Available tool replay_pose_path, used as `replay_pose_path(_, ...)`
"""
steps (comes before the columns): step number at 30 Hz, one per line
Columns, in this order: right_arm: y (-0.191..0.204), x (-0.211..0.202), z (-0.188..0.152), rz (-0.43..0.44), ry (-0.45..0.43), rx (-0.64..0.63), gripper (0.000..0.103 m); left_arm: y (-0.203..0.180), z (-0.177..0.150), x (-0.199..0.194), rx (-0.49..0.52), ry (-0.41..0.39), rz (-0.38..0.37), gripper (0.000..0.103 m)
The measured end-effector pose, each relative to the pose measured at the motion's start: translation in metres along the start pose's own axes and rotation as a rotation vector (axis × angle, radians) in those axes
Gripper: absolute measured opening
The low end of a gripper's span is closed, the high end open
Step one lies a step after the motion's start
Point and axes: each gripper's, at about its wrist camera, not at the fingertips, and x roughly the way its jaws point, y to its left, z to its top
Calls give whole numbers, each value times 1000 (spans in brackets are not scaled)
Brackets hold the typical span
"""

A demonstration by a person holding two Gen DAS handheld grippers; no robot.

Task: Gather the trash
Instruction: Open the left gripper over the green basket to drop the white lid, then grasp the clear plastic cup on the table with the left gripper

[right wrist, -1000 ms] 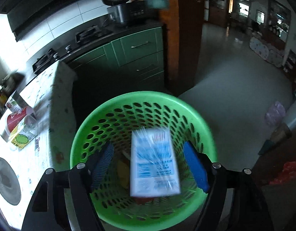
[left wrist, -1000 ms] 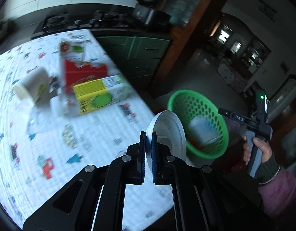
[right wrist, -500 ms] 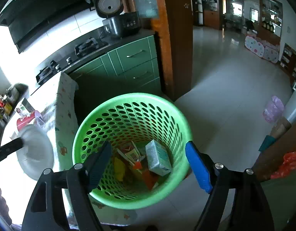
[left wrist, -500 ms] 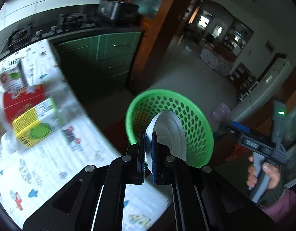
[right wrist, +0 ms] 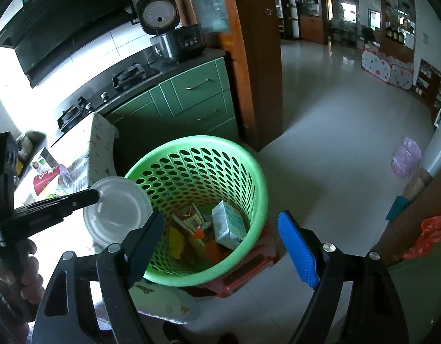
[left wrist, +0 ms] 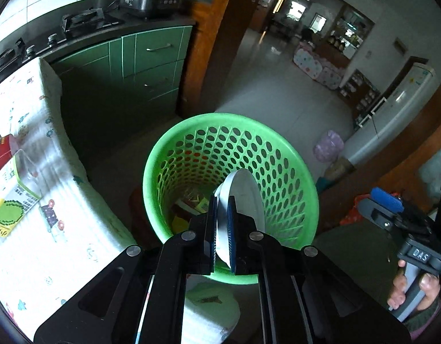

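Left wrist view: my left gripper (left wrist: 222,223) is clamped on a white lid (left wrist: 243,195), held just ahead over the green basket (left wrist: 292,160) rim. My right gripper (right wrist: 220,246) hangs wide open, empty. Step: drop-off. Next, judged: ease forward past the rim, then release.

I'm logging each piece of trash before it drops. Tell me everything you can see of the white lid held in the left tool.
The lid is a round, shallow disc, white to translucent, apparently thin plastic, with a raised rim and a flat centre. It looks intact and clean. The left tool is shut on its edge, holding it on edge in the air at the near rim of the green basket. Nothing but the tool's pads touches it.
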Motion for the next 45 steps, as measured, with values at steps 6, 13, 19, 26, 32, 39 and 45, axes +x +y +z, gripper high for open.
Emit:
replay_pose_path(6, 2, 0, 0, 6, 2, 3, 79, 1, -4, 1, -14, 7, -17, 19)
replay_pose_path(13, 15, 1, 0, 34, 1, -19, 79, 8, -13, -17, -29, -17, 5, 28)
replay_pose_path(19, 34, 3, 1, 65, 1, -47, 81, 26, -21, -42, -48, -60, 64, 35)
replay_pose_path(26, 66, 9, 2, 115, 12, -102, 81, 59, -36, -76, -96, -107, 144, 37)
replay_pose_path(32, 100, 18, 3, 162, 26, -154, 81, 94, -49, -98, -150, -132, 210, 37)
replay_pose_path(39, 132, 26, 5, 204, 37, -200, 81, 143, -68, -129, -234, -171, 311, 41)
replay_pose_path(45, 160, 35, 4, 235, 55, -237, 82, 199, -81, -165, -344, -225, 437, 55)
